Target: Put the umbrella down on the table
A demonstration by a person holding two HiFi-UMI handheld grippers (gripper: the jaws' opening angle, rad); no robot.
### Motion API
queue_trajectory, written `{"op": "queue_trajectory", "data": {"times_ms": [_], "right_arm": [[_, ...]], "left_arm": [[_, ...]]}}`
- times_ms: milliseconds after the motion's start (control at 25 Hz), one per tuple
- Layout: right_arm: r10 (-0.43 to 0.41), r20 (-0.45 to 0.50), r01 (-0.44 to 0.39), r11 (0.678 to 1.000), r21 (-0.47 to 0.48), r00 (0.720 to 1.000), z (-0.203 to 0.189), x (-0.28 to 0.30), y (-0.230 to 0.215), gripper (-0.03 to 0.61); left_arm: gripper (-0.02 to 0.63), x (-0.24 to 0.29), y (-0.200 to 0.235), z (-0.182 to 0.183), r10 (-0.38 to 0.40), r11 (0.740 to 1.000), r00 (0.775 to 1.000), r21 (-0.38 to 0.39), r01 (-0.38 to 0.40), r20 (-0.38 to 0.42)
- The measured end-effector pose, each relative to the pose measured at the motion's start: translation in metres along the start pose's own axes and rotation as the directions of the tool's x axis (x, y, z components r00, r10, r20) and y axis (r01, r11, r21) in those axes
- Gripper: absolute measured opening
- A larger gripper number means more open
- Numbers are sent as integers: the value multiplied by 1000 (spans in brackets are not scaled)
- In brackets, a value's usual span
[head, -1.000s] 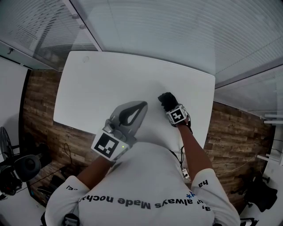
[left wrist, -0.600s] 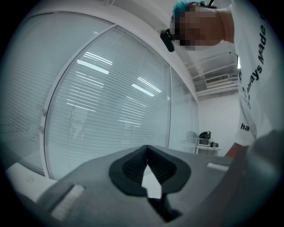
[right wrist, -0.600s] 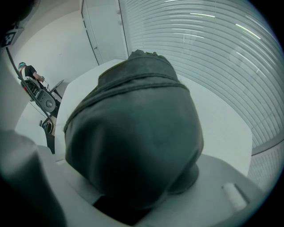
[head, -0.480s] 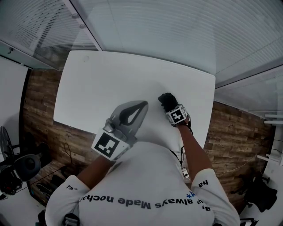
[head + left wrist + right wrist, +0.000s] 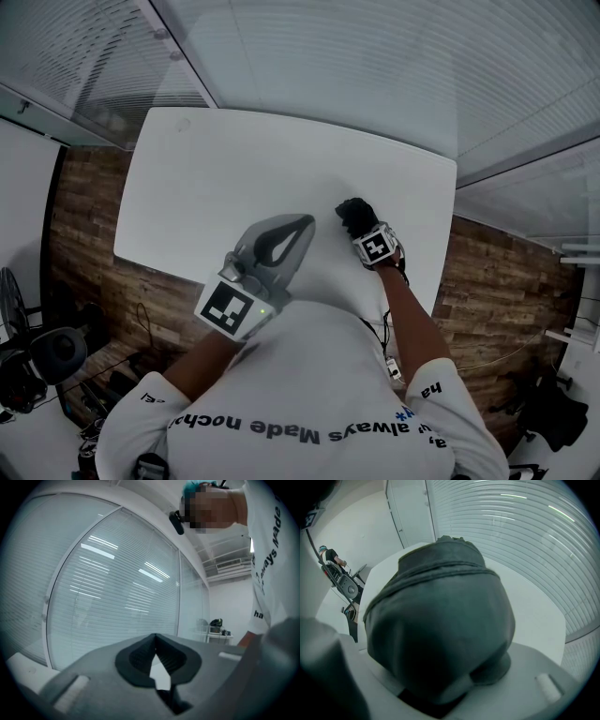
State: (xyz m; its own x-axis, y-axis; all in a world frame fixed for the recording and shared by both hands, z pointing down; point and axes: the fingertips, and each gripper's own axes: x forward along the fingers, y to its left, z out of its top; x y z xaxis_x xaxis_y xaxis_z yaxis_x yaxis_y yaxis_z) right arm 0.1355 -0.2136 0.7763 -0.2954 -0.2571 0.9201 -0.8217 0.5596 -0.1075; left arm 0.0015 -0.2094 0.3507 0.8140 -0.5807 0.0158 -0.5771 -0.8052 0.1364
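Note:
A dark folded umbrella (image 5: 351, 212) lies on the white table (image 5: 216, 178) near its right side. My right gripper (image 5: 360, 229) points steeply down over it, and its jaws are opening with the umbrella between them. In the right gripper view the umbrella's bundled fabric (image 5: 440, 616) fills the space between the jaws and hides the fingertips, with the table (image 5: 534, 616) behind it. My left gripper (image 5: 302, 223) hangs level over the table's near edge, left of the umbrella and apart from it. In its own view the left gripper (image 5: 155, 636) has its tips together and holds nothing.
A wall of glass with slatted blinds (image 5: 375, 66) runs along the table's far side. Wood flooring (image 5: 84, 234) shows to the left and right. Dark gear (image 5: 47, 361) sits on the floor at lower left. The person's white shirt (image 5: 309, 394) covers the table's near edge.

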Motion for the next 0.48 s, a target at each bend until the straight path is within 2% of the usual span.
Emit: {"op": "queue_trajectory", "data": {"times_ms": [480], "right_arm": [[-1,-17,1,1000,-2,1000,-8,-2,3,281]], "left_arm": [[3,-2,-8,1,-2,1000,1000,7,2,4]]}}
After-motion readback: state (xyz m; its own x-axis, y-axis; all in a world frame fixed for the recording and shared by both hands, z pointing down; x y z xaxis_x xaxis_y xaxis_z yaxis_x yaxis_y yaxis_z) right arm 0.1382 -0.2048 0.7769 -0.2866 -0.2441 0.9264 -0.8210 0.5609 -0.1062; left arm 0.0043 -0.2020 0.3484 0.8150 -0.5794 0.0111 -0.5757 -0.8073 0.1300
